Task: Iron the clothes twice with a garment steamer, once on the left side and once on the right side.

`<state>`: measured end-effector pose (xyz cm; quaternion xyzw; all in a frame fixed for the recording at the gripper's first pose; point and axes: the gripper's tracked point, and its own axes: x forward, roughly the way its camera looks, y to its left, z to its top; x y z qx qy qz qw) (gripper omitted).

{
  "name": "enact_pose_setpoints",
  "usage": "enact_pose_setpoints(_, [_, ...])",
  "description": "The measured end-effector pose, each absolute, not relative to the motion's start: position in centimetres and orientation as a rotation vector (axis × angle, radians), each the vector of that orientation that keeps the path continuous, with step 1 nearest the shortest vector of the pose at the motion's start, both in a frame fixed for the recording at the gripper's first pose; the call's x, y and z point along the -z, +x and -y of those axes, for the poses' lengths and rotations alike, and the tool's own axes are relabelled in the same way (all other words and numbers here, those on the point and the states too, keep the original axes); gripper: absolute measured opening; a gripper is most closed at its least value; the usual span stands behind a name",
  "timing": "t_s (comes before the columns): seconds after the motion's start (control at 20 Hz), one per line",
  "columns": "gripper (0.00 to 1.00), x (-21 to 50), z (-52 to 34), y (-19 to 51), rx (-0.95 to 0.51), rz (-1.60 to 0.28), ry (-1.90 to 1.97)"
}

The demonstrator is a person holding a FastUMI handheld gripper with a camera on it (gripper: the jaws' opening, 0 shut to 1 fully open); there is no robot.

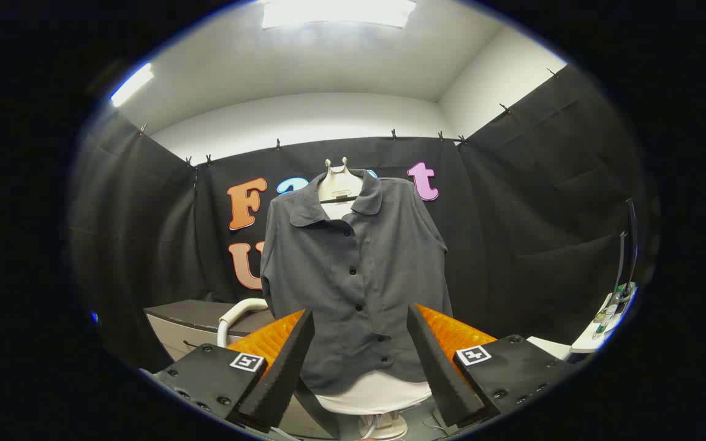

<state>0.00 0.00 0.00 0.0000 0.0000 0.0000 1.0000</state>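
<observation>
A dark grey button-front shirt (356,275) hangs on a pale mannequin torso (341,184), facing forward in the middle of a booth lined with black cloth. The shirt has a spread collar, and a row of small dark buttons runs down its front. Its hem ends above the mannequin's white base (377,397), which stands on a round foot.

The gripper (360,334) is near the bottom of the scene, its two fingers (285,361) spread wide apart and holding nothing. The lower part of the shirt shows in the gap between them, farther off and not touched.

To the left, behind the left finger, a white curved hose (238,313) rises in front of a low grey cabinet with a dark top (197,318). No steamer head can be made out. Far to the right, at the booth's edge, stands a white object with small green parts (610,312), too blurred to identify.

Small square black-and-white markers sit on the gripper's body. Nothing else written can be read.
</observation>
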Motion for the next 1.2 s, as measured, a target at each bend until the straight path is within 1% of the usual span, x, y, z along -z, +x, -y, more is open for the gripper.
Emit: enact_pose_setpoints(1.2, [0.98, 0.5, -1.8, 0.4, -0.017, -0.004, -0.023])
